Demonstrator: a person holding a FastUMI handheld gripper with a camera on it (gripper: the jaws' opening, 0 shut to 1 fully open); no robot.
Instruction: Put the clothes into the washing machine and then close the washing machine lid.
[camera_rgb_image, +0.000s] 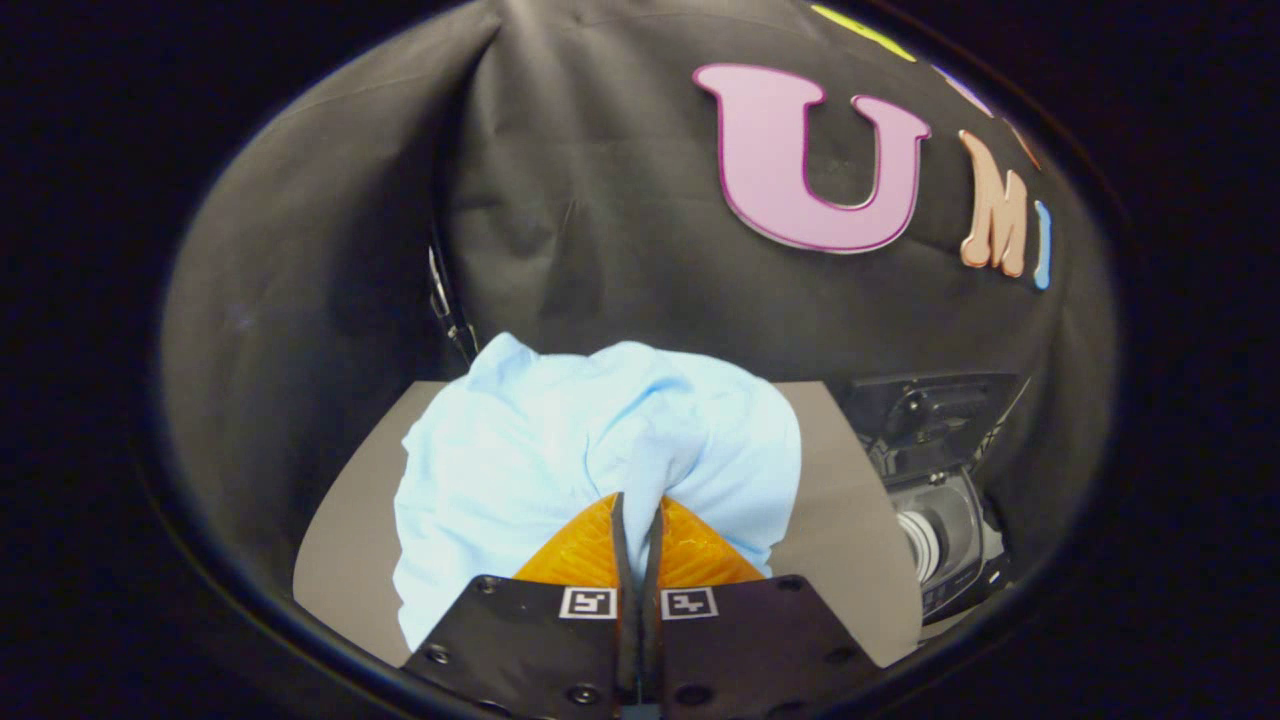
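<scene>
Your counter (350, 520) runs grey and flat under everything, with the booth's black cloth wall close behind it. Biggest thing on it is the light blue garment (500, 470), bunched and hanging in soft folds just ahead of your fingers, its bulk spreading to the left and above them and covering much of the counter's middle. Off to the right, beyond the garment and apart from it, sits the washing machine (940, 480): a dark housing with what looks like a round pale opening or drum facing you; whether the lid is up is hard to tell from here, though the opening appears uncovered. Your hand-held gripper (637, 520) has its two fingers drawn almost together, a narrow slit left between them, and a fold of the blue cloth runs down into that slit, so you appear to have the garment pinched. Judged from this: the pick-up is done, the cloth looks lifted or at least gathered. Left to do: carry it right to the machine, feed it into the opening, let go, then shut the lid. None of the garment is inside yet.
</scene>
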